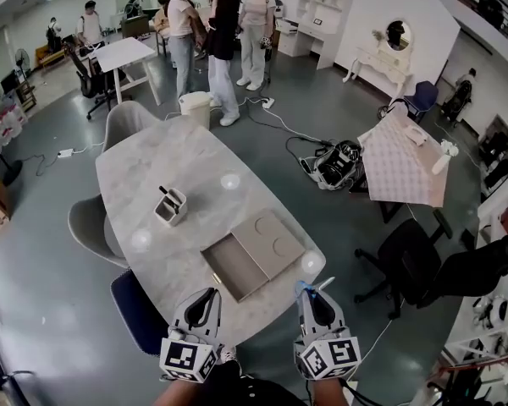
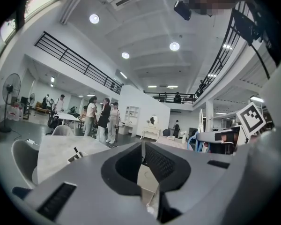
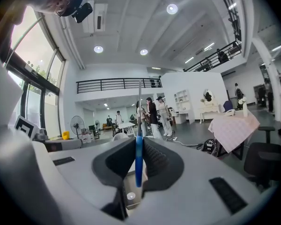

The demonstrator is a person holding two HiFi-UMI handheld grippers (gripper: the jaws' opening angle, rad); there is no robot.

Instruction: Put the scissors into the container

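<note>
Task status: pickup done, deposit outstanding. Your right tongs [image 3: 139, 142] are clamped on the scissors [image 3: 138, 163], blue handle between the pads and blade pointing up, held off the near edge of the bench [image 1: 152, 167]. Your left tongs [image 2: 143, 149] are closed and hold nothing. The small white holder [image 1: 171, 208] carries one dark upright item. The open flat box [image 1: 234, 267] appears bare. Neither yet holds the scissors, and I cannot tell which is the intended container.

Head camera looks steeply down on the table [image 1: 165, 172].
Both gripper cameras (low, near end) face across it.
</note>
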